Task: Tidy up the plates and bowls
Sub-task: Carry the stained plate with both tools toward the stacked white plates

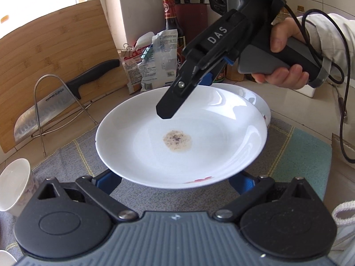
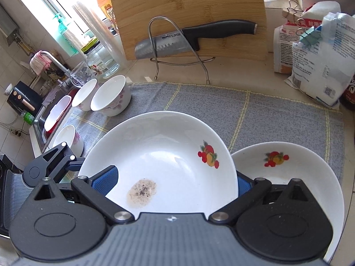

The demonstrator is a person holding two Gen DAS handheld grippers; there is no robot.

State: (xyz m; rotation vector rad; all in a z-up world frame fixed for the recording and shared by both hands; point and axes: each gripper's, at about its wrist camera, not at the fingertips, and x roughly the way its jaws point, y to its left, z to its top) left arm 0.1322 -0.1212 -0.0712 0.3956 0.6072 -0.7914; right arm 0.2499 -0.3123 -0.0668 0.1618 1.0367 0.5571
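Woven grey mat (image 2: 277, 115) under glossy round stained plate (image 2: 168, 155)

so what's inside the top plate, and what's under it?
Inside the top plate: a brownish speckled residue patch and a fruit decal. Partly under it: a second plate. Grey mat below; the overlap is hidden.

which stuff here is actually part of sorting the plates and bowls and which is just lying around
Part of the job:
stained plate, which both grippers seem to hold
second fruit-print plate
bowls on the left of the grey cloth

Just lying about:
knife in its wire stand
bamboo board
clipped bags
glass jar
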